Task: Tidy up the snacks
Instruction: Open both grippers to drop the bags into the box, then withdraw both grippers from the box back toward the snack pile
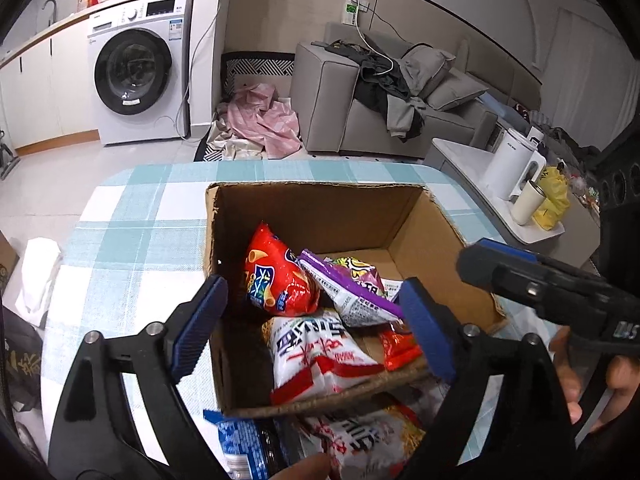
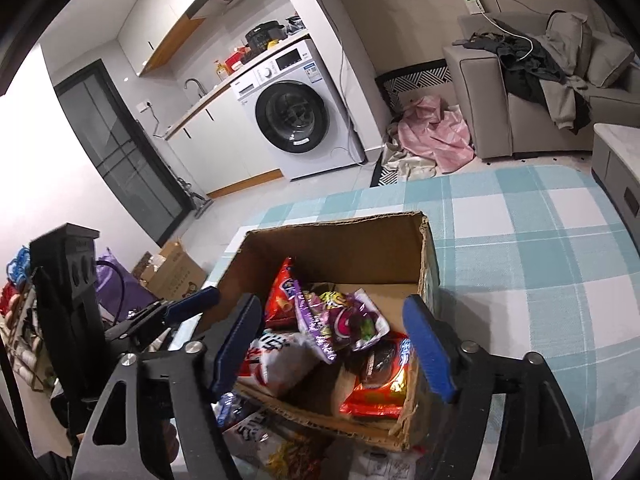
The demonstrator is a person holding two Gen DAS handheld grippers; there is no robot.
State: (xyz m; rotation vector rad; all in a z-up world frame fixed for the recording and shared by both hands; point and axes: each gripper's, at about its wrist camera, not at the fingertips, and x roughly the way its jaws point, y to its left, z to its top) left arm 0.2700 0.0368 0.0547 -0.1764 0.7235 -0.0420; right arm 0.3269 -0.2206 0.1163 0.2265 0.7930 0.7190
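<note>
Your left gripper is spread wide with nothing pinched, its left finger outside the open brown cardboard box and its right finger over the inside. Between those fingers, in the box, lie a red chip bag, a purple-edged packet and a white-and-red noodle packet. Your right gripper is also spread and empty, straddling the box's near corner above an orange-red packet. The box sits on the blue-and-white checked counter.
</note>
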